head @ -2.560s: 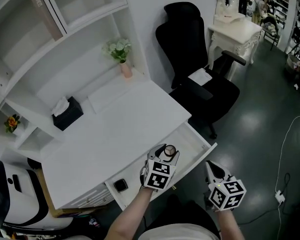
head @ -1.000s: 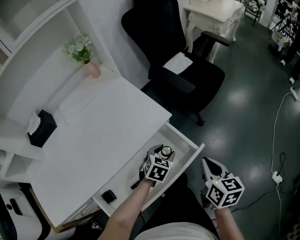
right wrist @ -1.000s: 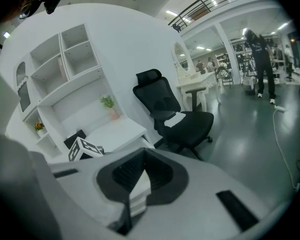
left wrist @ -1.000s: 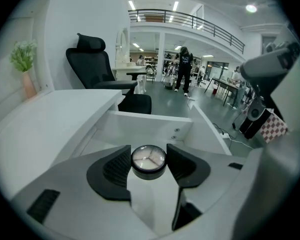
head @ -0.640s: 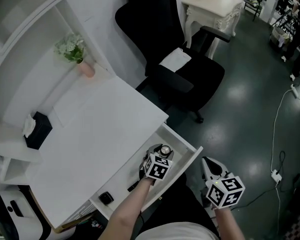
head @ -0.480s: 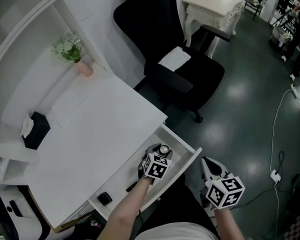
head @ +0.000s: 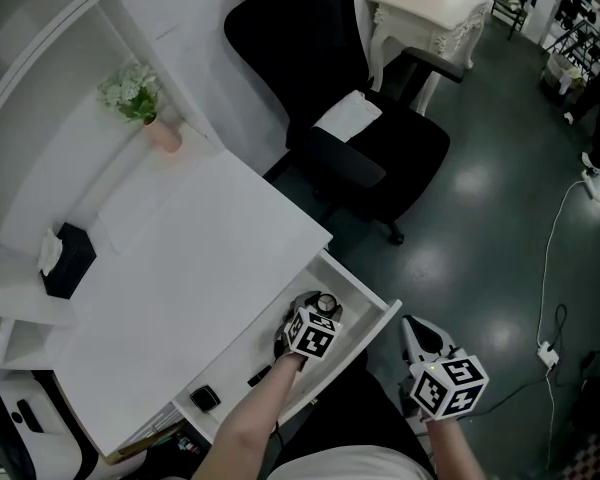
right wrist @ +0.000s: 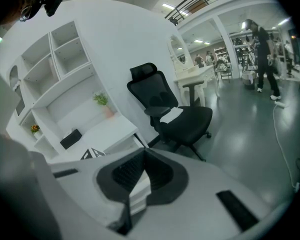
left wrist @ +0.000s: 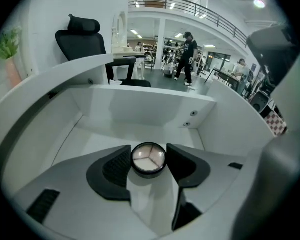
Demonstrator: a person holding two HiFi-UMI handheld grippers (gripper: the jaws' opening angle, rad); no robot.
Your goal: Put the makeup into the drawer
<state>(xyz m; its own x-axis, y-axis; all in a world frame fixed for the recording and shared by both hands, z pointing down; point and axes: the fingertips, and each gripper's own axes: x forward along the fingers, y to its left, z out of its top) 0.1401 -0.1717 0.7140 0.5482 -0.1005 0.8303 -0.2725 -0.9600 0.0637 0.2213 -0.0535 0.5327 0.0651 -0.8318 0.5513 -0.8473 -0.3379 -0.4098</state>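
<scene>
So, quick rundown, working out from the makeup:

1. The makeup [left wrist: 148, 159] is a small round compact with a clear lid, and we can see three pale wedges under it. It sits lid-up between the left gripper's jaws.
2. Our left gripper [head: 318, 310] has its jaws spread wide and closed on the compact, one dark pad [left wrist: 119, 165] on each side of it. It points steeply down.
3. That puts the compact in the open drawer [left wrist: 140, 109], at the end nearest the chair. The drawer's white walls show on all sides in the left gripper view. We can't tell if the compact touches the drawer floor.
4. Further along the same drawer lie a small black square thing [head: 205, 399] and a thin dark stick [head: 260, 376], well apart from the compact.
5. Our right gripper [head: 412, 326] hangs just outside the drawer front, over the dark floor. Its jaws are closed tip to tip with nothing between them.
6. The drawer sticks out of a white desk [head: 180, 268]. On the desk's far side stand a black tissue box [head: 65, 258] and a pink vase of flowers [head: 140, 103].
7. A black office chair [head: 360, 118] stands beside the desk.
</scene>
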